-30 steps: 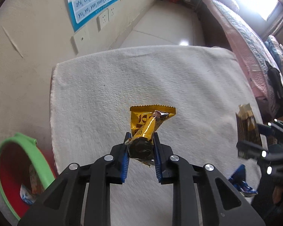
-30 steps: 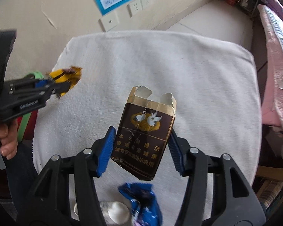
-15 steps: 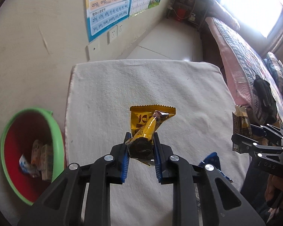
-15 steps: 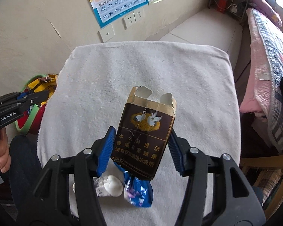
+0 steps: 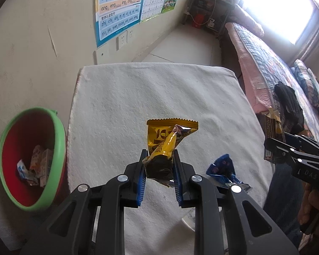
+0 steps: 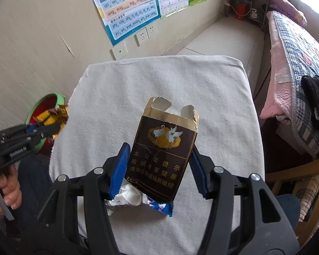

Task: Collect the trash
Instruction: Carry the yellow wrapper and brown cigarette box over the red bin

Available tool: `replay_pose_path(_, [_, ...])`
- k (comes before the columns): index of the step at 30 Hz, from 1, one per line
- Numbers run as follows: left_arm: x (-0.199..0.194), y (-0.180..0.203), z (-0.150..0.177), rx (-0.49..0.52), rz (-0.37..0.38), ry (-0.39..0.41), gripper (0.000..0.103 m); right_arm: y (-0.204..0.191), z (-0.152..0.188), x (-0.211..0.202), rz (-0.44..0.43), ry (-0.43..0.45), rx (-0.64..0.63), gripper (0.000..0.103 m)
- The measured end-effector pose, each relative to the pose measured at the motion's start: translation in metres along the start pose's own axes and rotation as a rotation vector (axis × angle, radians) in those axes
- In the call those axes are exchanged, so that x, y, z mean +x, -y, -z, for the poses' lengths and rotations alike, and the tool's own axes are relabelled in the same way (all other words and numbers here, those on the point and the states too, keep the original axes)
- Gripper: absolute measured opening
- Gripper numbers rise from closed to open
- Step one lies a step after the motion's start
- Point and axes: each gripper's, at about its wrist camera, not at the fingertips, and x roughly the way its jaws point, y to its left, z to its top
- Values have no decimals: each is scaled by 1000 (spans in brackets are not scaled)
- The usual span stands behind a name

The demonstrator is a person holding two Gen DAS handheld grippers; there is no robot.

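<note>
My left gripper (image 5: 158,165) is shut on a yellow snack wrapper (image 5: 168,137), held above the white towel-covered table (image 5: 138,97). In the right wrist view the same gripper (image 6: 51,127) hangs beside the bin with the yellow wrapper (image 6: 53,115). My right gripper (image 6: 159,165) is shut on a torn dark brown cigarette pack (image 6: 162,150) with two swans printed on it; the pack (image 5: 273,127) also shows at the right of the left wrist view. A blue wrapper (image 5: 222,169) and a crumpled white wrapper (image 6: 127,195) lie on the towel.
A red bin with a green rim (image 5: 29,159) stands on the floor left of the table and holds several bits of trash. A bed (image 6: 297,48) runs along the right. A wooden chair (image 6: 297,182) stands at the near right. Posters (image 5: 119,8) hang on the wall.
Both grippers rose and drew back with their loads. The bin came more fully into the left wrist view, and the left gripper now hangs beside it.
</note>
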Motion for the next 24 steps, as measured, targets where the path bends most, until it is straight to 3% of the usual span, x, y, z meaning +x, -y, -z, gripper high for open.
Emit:
replay_pose_path(7, [-6, 16, -1, 58, -8, 23, 20, -22, 1, -19, -27, 72, -36, 54])
replay_pose_path(16, [-24, 49, -16, 51, 12, 69, 20, -31, 19, -39, -27, 65, -92, 54])
replay_pose_path(24, [-35, 37, -14, 48, 11, 66, 21, -43, 0, -47, -26, 115, -82, 54])
